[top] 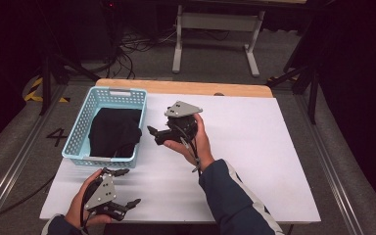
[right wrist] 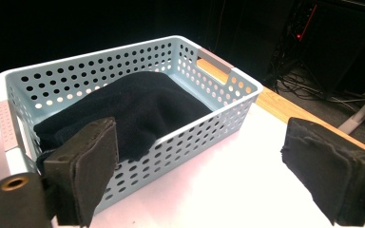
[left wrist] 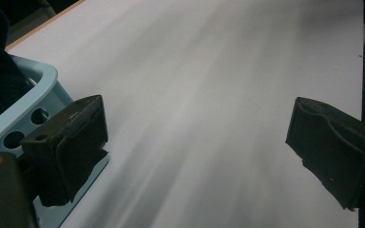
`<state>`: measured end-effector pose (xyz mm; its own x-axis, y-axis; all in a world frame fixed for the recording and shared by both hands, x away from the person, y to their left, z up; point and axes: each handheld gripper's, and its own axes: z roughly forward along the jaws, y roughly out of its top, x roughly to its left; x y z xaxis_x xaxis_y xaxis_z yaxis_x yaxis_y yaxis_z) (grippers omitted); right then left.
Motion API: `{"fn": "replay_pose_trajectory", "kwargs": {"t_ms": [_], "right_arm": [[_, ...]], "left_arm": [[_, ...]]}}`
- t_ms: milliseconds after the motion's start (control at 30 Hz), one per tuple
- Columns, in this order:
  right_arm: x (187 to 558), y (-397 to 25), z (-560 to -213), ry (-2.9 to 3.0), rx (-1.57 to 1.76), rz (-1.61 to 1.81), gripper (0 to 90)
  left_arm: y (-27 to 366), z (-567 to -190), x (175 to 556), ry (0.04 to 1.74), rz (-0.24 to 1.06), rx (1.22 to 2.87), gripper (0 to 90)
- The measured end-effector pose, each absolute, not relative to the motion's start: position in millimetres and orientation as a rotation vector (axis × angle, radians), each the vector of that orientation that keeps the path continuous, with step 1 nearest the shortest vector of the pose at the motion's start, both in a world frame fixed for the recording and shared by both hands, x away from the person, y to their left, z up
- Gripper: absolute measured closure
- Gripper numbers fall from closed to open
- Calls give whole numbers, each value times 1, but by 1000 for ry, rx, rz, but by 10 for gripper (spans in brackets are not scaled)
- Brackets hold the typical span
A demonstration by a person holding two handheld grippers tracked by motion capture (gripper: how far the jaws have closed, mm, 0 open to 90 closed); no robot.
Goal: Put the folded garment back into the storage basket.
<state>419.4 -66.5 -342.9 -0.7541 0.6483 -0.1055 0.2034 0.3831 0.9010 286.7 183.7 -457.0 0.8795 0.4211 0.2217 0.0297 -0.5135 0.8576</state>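
A light blue perforated basket [top: 81, 129] stands on the left of the white table, with a black cloth [top: 115, 131] folded inside it. My right gripper [top: 154, 135] is held just right of the basket, pointing at it, open and empty. In the right gripper view the basket [right wrist: 218, 111] and the cloth [right wrist: 140, 102] lie ahead between the spread jaws of the right gripper [right wrist: 199, 142]. My left gripper [top: 128, 187] is near the table's front left edge, in front of the basket, open and empty. In the left gripper view the left gripper [left wrist: 197, 123] faces bare table, and the basket's corner [left wrist: 35, 83] is beside its left jaw.
The white table top [top: 259, 147] stretches right of the grippers, with a wooden strip [top: 186, 87] along its far edge. Beyond the table are a white frame [top: 215, 29], cables on the floor [top: 127, 49] and dark stand legs [top: 54, 68].
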Motion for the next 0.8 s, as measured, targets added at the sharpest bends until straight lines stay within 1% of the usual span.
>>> {"fn": "replay_pose_trajectory", "kwargs": {"t_ms": [233,467,800], "right_arm": [[414,-71,-343,2172,715,1291,94],[407,-77,-343,2143,673,1225,96],[401,-87,-342,2122,660,1214,98]], "left_arm": [[184,-457,287,327,507,2066,71],[183,-457,286,326,509,2071,71],[184,-457,287,327,514,2073,70]]}}
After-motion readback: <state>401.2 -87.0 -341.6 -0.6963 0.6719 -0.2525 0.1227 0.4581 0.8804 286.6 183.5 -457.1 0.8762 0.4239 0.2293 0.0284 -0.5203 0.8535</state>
